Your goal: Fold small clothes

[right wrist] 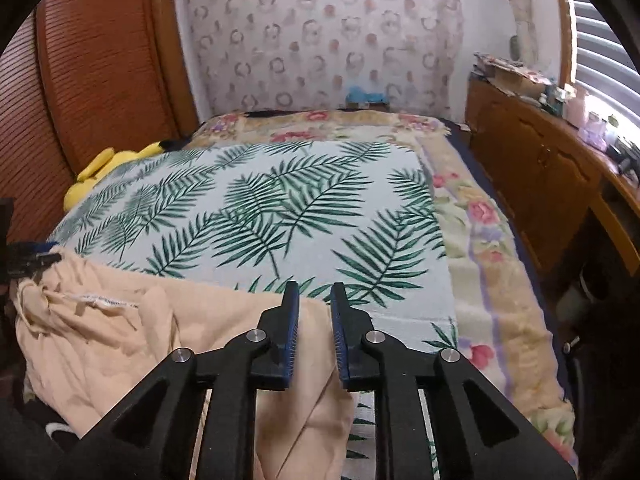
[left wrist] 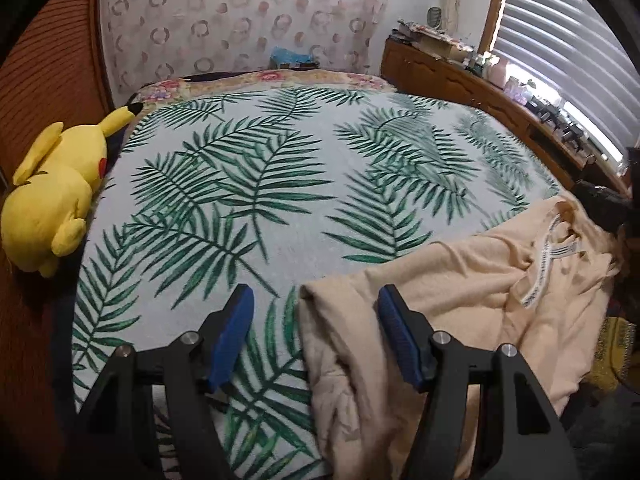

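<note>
Daylight glares through the window blinds [left wrist: 560, 52] at right, washing them out. Both fisheye views bend strongly, with black corners; the palm-leaf bedspread [right wrist: 256, 216] looks slightly soft.

Soft matt peach cloth shirt [left wrist: 460, 280], kinda wrinkly. Woven leaf-print bedspread [left wrist: 280, 184], slightly nubby. Fuzzy yellow plush toy [left wrist: 56, 196]. Glossy ribbed wood wardrobe [right wrist: 92, 68]. Matt black plastic fingers [right wrist: 276, 344], blue ridged pads.

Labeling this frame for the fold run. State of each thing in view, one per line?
cream garment: crumpled, unfolded, neck label showing, on the bed's near edge
left gripper: open, garment edge between its fingers, not pinched
right gripper: narrowly open above the garment, holding nothing
leaf-print cover: spread flat
yellow plush toy: lying on its side at the bed edge
</note>
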Demonstrator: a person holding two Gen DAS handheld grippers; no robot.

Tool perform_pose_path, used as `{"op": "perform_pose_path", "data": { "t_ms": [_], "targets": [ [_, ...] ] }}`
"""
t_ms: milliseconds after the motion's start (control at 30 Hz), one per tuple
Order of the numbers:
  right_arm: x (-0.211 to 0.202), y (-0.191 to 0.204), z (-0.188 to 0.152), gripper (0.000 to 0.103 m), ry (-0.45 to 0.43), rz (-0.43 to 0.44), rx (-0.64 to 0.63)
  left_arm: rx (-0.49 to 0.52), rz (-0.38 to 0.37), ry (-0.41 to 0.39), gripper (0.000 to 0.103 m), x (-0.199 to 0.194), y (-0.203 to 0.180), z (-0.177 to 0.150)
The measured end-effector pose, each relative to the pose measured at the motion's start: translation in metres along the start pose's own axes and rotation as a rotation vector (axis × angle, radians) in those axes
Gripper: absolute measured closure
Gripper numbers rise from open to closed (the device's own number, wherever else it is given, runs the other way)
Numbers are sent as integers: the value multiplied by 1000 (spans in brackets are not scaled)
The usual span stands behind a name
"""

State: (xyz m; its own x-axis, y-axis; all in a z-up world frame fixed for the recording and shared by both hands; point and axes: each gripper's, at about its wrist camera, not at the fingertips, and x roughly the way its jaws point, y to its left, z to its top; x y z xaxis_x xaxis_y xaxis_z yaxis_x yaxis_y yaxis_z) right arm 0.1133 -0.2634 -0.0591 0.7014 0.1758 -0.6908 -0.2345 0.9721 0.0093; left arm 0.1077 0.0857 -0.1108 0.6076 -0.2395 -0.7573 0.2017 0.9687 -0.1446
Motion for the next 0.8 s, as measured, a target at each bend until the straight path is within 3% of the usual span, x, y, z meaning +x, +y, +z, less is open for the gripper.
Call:
{"op": "perform_pose_path", "data": {
  "t_ms": [33, 200, 433, 667, 700, 767, 800],
  "targets": [
    [4, 0, 0, 66, 15, 3, -8, 0, -12, 1, 40, 0, -1, 0],
    [27, -6, -6, 61, 88, -11, -15, 15, -11, 0, 52, 1, -8, -1],
    [33, -12, -11, 51, 121, 49, 16, 10, -12, 1, 53, -1, -10, -2],
    [32, -5, -11, 50, 141, 93, -9, 10, 6, -3, 53, -1, -11, -3],
    [32, -3, -11, 52, 144, 97, -15, 13, 6, -2, 53, -1, -11, -3],
    [31, 2, -13, 70, 142, 104, -40, 22, -7, 3, 54, -1, -12, -2],
    [29, 5, -14, 88, 137, 119, -53, 29, -14, 8, 62, -2, -13, -2]
  ]
}}
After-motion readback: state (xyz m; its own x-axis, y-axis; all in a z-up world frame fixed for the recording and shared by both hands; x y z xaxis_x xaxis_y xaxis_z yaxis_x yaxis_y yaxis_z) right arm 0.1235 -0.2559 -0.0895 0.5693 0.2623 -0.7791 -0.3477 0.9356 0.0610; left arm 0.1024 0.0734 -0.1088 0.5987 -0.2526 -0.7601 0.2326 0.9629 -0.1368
